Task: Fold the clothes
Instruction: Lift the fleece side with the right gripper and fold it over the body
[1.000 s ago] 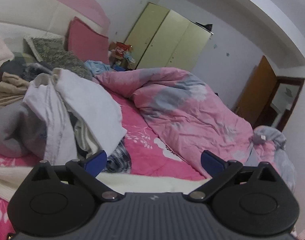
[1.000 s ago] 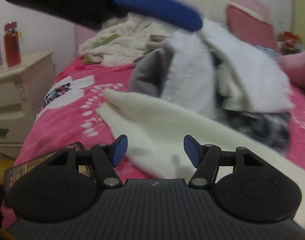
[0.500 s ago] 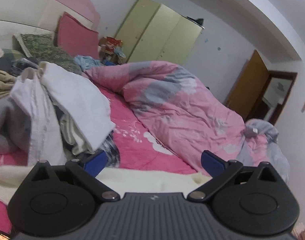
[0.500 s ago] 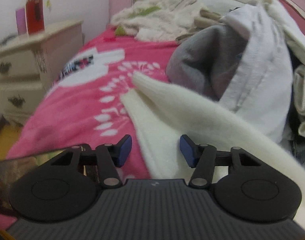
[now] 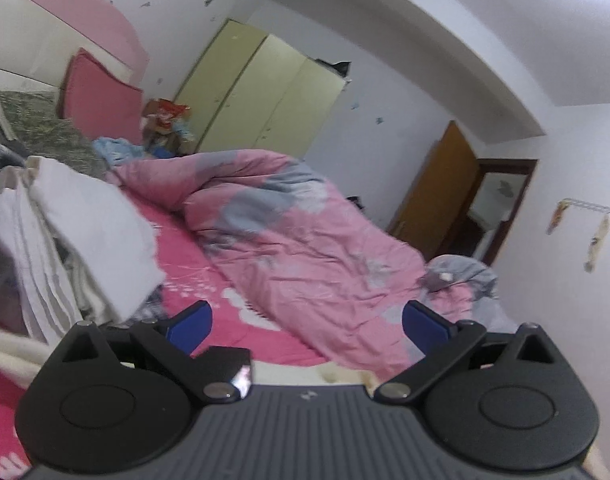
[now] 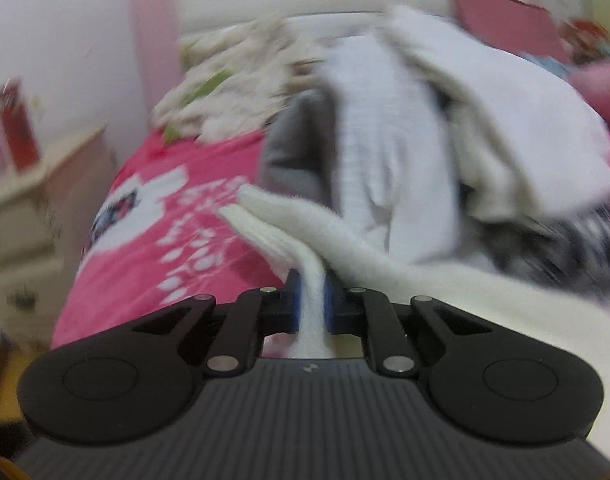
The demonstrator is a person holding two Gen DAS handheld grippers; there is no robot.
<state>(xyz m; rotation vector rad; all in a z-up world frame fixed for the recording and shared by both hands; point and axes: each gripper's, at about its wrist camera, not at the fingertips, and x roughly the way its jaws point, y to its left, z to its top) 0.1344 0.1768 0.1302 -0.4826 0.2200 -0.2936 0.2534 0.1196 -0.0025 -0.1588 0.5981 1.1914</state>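
We locate the cream fleece garment (image 6: 385, 264) on the pink bedsheet (image 6: 153, 248), its long axis running from the near left edge away to the right, in front of the heaped clothes pile (image 6: 425, 140). Our right gripper (image 6: 312, 300) is closing, with a fold of its near end pinched between the jaws. Our left gripper (image 5: 305, 322) stands released and empty, farther along the same garment (image 5: 289, 372). No containers are in view.

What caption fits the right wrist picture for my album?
Right gripper closing on the cream sweater on the pink bed.
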